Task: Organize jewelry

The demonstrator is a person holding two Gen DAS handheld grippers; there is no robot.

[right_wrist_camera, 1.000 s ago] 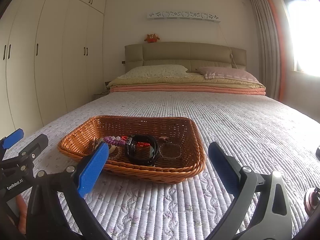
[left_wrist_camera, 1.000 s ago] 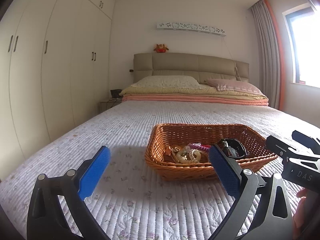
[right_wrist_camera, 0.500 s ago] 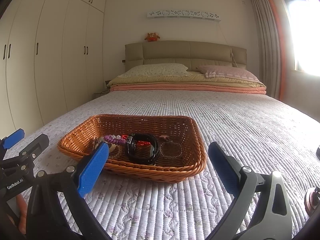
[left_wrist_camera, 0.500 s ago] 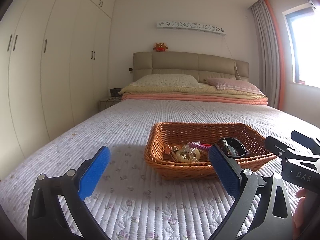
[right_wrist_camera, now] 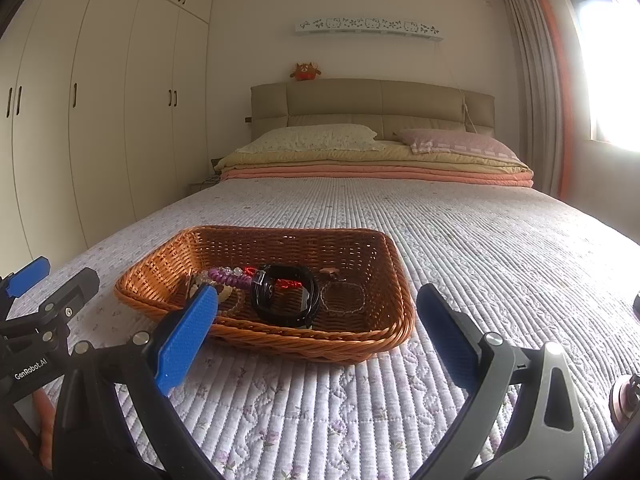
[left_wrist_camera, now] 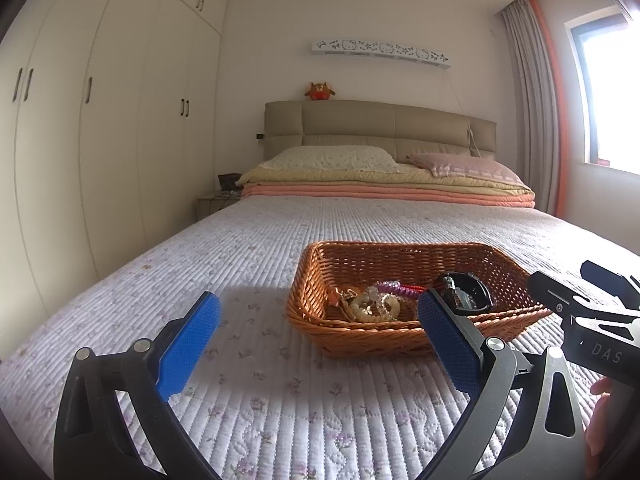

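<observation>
A brown wicker basket (left_wrist_camera: 400,338) (right_wrist_camera: 384,332) sits on the quilted bed. It holds a black watch (right_wrist_camera: 286,295) (left_wrist_camera: 466,294), a purple bead bracelet (right_wrist_camera: 228,276) (left_wrist_camera: 390,286), a pale bead bracelet (left_wrist_camera: 374,306), a red piece (right_wrist_camera: 290,283) and a clear chain bracelet (right_wrist_camera: 344,298). My left gripper (left_wrist_camera: 320,342) is open and empty, short of the basket's near side. My right gripper (right_wrist_camera: 318,328) is open and empty, just in front of the basket. Each gripper shows at the other view's edge.
The bed's floral quilt (right_wrist_camera: 500,240) stretches back to folded blankets (right_wrist_camera: 376,168), two pillows and a padded headboard. White wardrobes (right_wrist_camera: 100,120) line the left wall. A curtain and bright window (right_wrist_camera: 600,80) are on the right.
Both grippers have tilted slightly, so the basket sits a little higher in both views. Nothing was taken hold of or let go.
</observation>
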